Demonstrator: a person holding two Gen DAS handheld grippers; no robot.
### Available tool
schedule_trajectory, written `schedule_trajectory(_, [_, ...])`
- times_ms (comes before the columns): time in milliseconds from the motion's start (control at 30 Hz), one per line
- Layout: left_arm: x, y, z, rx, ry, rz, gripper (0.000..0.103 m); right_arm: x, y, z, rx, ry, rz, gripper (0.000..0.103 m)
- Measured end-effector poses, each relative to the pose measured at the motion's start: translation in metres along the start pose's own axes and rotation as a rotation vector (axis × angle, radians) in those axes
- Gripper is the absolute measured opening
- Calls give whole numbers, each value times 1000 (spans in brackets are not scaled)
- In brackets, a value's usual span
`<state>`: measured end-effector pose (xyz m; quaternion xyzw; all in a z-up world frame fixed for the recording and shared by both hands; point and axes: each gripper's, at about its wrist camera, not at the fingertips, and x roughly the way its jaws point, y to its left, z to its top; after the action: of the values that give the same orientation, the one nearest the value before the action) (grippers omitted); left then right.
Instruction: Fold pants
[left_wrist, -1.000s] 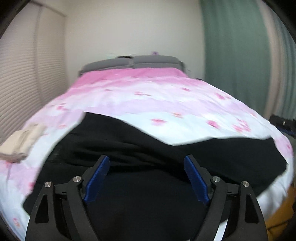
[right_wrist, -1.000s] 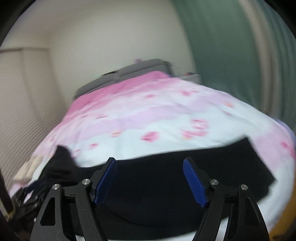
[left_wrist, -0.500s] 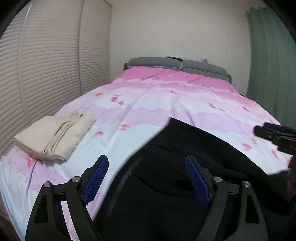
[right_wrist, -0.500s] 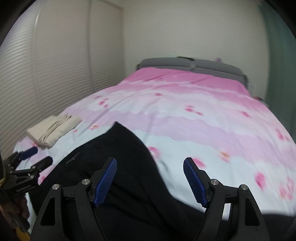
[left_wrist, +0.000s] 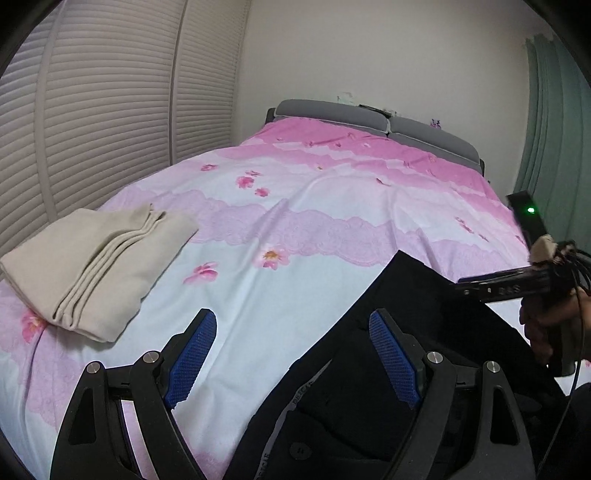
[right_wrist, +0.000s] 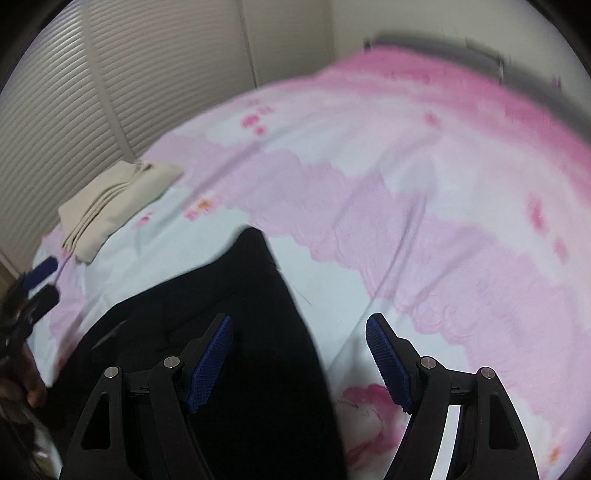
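On the near part of a bed (left_wrist: 332, 206) covered by a pink and white flowered quilt, black pants (left_wrist: 424, 332) are spread out. In the left wrist view they fill the lower right of the frame, with one corner pointing up toward the middle right; a waistband with a light printed strip and a button is seen at the bottom centre. In the right wrist view the pants (right_wrist: 236, 325) occupy the lower left and centre, narrowing to a corner near the middle of the frame.

The left hand-held gripper (left_wrist: 291, 362) is held wide above the bed; its left blue pad is seen over bare quilt and its right pad over the black fabric, and nothing is gripped between them. The right hand-held gripper (right_wrist: 299, 362) is seen with its jaws closing but not yet shut; the edge of the pants lies below the gap, and the pads are not pressing on the cloth. That view is blurred.

A folded beige cloth (left_wrist: 96, 266) is laid at the left of the frame, well apart from the pants. Louvred closet doors (left_wrist: 110, 110) are seen at the upper left, a grey headboard (left_wrist: 369, 118) at the top centre, and a green curtain (left_wrist: 554, 129) at the right edge.
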<state>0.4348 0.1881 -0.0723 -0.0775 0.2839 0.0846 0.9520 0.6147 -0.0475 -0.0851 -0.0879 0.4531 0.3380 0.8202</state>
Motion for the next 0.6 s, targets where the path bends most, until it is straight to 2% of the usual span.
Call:
schedule_trajectory(33, [1, -1, -1, 5, 3, 0, 85, 6, -6, 0, 22, 23, 20, 62])
schedule_trajectory(100, [0, 0, -2, 8, 9, 1, 85, 16, -12, -3, 55, 67, 103, 9])
schedule_trajectory(167, [-5, 2, -1, 10, 8, 9, 85, 17, -9, -4, 64, 86, 169, 7])
schedule_trajectory(233, [-15, 6, 2, 10, 1, 17, 85, 11, 5, -6, 5, 81, 140, 6])
schedule_trajectory(467, [-85, 26, 8, 31, -56, 61, 85, -59, 58, -6, -73, -79, 75, 5])
schedule_trajectory(567, [-126, 40, 7, 21, -67, 73, 87, -98, 106, -11, -151, -149, 59, 4])
schedule_trajectory(600, [-144, 45, 5, 19, -78, 81, 91, -112, 124, -15, -178, -170, 58, 4])
